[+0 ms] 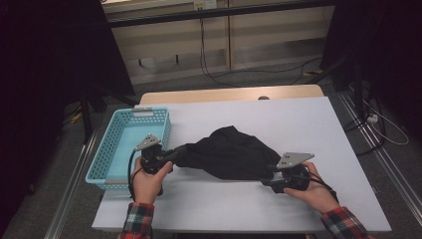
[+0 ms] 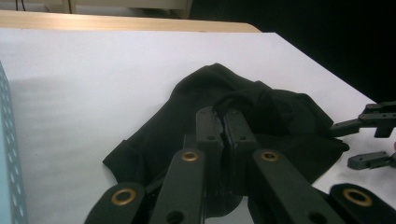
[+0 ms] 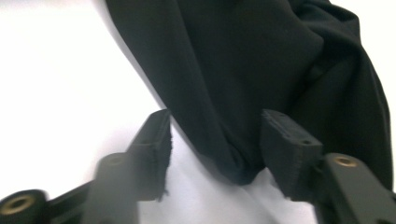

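A black cloth (image 1: 230,153) lies crumpled in a loose mound on the white desk (image 1: 298,119), a little toward six o'clock from the desk's middle. It is matt and dark all over, with soft folds and a raised hump at its twelve o'clock side; its edges spread flat on the desk. In the left gripper view the cloth (image 2: 261,116) shows a deep crease at its top and a thin flap reaching toward eight o'clock.

The left tongs (image 1: 169,155) sit at the cloth's nine o'clock end, pinched tight on a fold of it; in the left gripper view the two jaws meet with black fabric caught between them (image 2: 225,122). The right tongs (image 1: 266,180) are at the cloth's five o'clock edge. Their jaws stand apart (image 3: 215,140), with a rounded corner of the cloth (image 3: 243,93) hanging between them and neither pad pressing on it.

A light-blue basket (image 1: 107,149) stands at the desk's nine o'clock edge, just beside the left hand (image 1: 149,181).
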`<action>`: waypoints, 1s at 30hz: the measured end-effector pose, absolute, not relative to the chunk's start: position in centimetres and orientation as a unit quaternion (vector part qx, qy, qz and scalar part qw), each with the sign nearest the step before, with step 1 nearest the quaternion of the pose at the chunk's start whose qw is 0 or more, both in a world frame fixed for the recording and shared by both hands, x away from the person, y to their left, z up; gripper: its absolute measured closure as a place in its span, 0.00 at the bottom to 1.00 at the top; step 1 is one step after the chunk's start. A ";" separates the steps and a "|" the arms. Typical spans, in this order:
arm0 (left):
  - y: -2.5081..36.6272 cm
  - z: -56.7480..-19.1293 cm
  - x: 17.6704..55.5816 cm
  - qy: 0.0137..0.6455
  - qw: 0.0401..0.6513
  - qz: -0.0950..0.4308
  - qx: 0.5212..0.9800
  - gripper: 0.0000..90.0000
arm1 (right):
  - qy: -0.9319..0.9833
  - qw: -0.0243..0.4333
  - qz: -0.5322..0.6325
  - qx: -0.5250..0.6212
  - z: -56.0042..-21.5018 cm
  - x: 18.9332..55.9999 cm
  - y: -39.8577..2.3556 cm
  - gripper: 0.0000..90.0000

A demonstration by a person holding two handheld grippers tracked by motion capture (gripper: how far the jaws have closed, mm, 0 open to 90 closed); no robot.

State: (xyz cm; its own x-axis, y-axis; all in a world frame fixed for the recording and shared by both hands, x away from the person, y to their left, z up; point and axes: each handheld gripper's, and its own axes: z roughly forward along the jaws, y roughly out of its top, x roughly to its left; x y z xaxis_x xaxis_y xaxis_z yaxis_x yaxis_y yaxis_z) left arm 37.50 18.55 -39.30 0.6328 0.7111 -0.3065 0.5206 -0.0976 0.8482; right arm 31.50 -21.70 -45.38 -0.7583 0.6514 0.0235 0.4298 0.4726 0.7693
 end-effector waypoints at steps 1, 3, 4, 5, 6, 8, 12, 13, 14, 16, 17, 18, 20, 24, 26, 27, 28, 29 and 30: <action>18.7 -39.3 37.5 0.419 0.526 0.092 0.735 0.97 | 0.850 0.144 0.397 0.316 -45.5 31.6 -21.6 0.49; 18.7 -39.2 37.6 0.420 0.527 0.092 0.733 0.97 | 0.851 0.152 0.389 0.319 -45.7 31.9 -21.5 0.52; 18.8 -39.2 37.6 0.420 0.527 0.092 0.733 0.97 | 0.852 0.154 0.384 0.319 -45.8 32.0 -21.5 0.54; 18.8 -39.2 37.6 0.421 0.528 0.092 0.732 0.97 | 0.851 0.152 0.385 0.323 -45.9 32.2 -21.5 0.55; 18.9 -39.2 37.6 0.421 0.527 0.092 0.733 0.97 | 0.849 0.151 0.386 0.327 -45.9 32.3 -21.6 0.58; 18.9 -39.2 37.6 0.421 0.526 0.093 0.733 0.97 | 0.847 0.157 0.385 0.331 -45.9 32.4 -21.7 0.67; 18.7 -39.3 37.5 0.416 0.528 0.087 0.735 0.97 | 0.843 0.160 0.384 0.342 -45.8 32.7 -22.3 0.92; 18.5 -39.3 37.5 0.415 0.526 0.086 0.737 0.97 | 0.841 0.158 0.387 0.344 -45.7 32.7 -22.4 0.94; 18.5 -39.3 37.5 0.414 0.527 0.086 0.737 0.97 | 0.838 0.153 0.393 0.347 -45.4 32.7 -22.7 0.94; 18.3 -39.1 37.4 0.410 0.527 0.084 0.740 0.97 | 0.831 0.150 0.405 0.352 -45.0 32.6 -23.1 0.95; 18.3 -39.1 37.3 0.408 0.529 0.083 0.740 0.97 | 0.825 0.147 0.414 0.355 -44.6 32.5 -23.5 0.95; 18.2 -39.0 37.3 0.405 0.531 0.081 0.740 0.97 | 0.822 0.145 0.419 0.357 -44.4 32.5 -23.7 0.95; 18.0 -38.9 37.2 0.400 0.536 0.075 0.740 0.97 | 0.813 0.144 0.431 0.363 -43.7 32.2 -24.5 0.95; 17.5 -38.6 37.1 0.392 0.543 0.069 0.739 0.97 | 0.804 0.133 0.449 0.367 -42.3 31.7 -25.7 0.95; 17.2 -38.3 37.0 0.388 0.546 0.071 0.740 0.97 | 0.799 0.129 0.457 0.370 -41.6 31.4 -26.2 0.95; 17.0 -38.3 37.1 0.386 0.547 0.071 0.739 0.97 | 0.797 0.126 0.461 0.370 -41.4 31.4 -26.5 0.95; 16.9 -38.3 37.1 0.387 0.547 0.071 0.739 0.97 | 0.792 0.123 0.466 0.375 -41.2 31.5 -26.7 0.95; 16.8 -38.3 37.3 0.387 0.547 0.073 0.739 0.97 | 0.789 0.119 0.469 0.380 -41.2 31.6 -26.8 0.95; 16.7 -38.4 37.4 0.388 0.543 0.073 0.741 0.97 | 0.785 0.118 0.470 0.386 -41.2 31.9 -26.9 0.95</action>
